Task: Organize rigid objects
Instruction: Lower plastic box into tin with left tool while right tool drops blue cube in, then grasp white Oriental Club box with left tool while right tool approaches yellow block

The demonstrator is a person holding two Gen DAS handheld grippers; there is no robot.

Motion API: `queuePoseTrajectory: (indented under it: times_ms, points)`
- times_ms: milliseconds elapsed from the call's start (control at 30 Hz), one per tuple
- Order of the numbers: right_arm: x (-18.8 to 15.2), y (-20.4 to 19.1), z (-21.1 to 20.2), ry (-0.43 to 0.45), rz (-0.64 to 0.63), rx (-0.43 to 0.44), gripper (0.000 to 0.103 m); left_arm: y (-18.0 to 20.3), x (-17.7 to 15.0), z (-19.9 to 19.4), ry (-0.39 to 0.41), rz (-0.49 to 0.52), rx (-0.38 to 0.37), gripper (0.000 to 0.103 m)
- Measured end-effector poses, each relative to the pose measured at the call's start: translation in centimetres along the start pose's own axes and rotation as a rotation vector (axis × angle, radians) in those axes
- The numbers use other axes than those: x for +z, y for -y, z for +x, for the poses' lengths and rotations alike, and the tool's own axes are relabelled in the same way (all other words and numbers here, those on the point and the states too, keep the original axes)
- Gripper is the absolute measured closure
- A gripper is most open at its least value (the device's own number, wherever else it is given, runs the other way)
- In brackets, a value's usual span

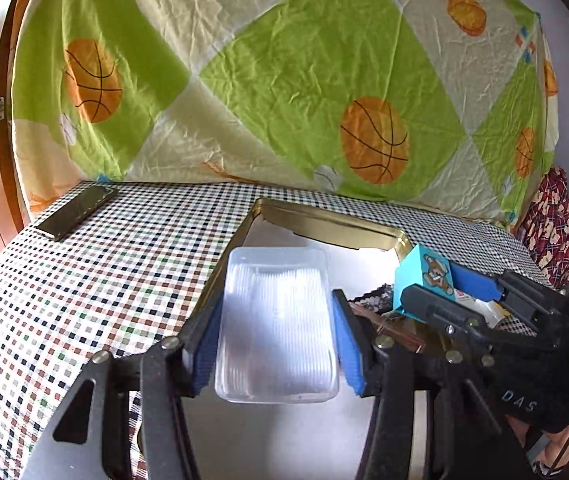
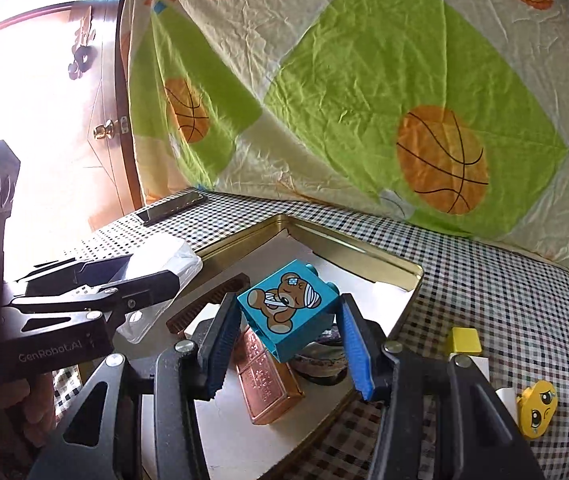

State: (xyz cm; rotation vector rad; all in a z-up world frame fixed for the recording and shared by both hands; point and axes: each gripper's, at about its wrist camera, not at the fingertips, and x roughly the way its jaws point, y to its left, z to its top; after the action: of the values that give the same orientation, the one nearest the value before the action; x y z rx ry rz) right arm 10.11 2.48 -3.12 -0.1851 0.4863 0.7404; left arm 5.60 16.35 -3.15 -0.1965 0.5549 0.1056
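Left wrist view: left gripper (image 1: pixel 274 344) clamps clear plastic box (image 1: pixel 276 328) above gold tin tray (image 1: pixel 324 222); right gripper (image 2: pixel 290 344) grips blue bear block (image 2: pixel 288 312) over tray. Advice: lower each flat into free floor, clear of copper bar (image 2: pixel 270 384)

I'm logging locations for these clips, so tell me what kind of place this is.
Probably a room in a home, not a lab. A wooden door with a brass knob, a basketball-print bedsheet hung as a backdrop, and a checkered tablecloth under a gold tin tray of toys all point that way.
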Motion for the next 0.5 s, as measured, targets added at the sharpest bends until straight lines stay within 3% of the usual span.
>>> queuePoseTrajectory:
  times_ms: [200,267,367,500]
  points:
    - [-0.6,-1.8,1.2,-0.045,-0.055,0.019,0.051,0.0,-0.5,0.6,-0.027,0.021,0.034,0.052]
    - [-0.7,-1.5,1.0,-0.041,-0.036,0.033,0.042,-0.3,-0.6,0.4,-0.021,0.007,0.04,0.048]
    - [-1.0,-0.6,0.3,-0.024,-0.007,0.035,0.032,-0.1,-0.7,-0.3,0.003,0.01,0.05,0.032]
    - [-2.0,1.1,-1.9,-0.002,-0.006,0.005,0.032,1.2,-0.7,-1.6,0.046,0.022,0.035,0.017]
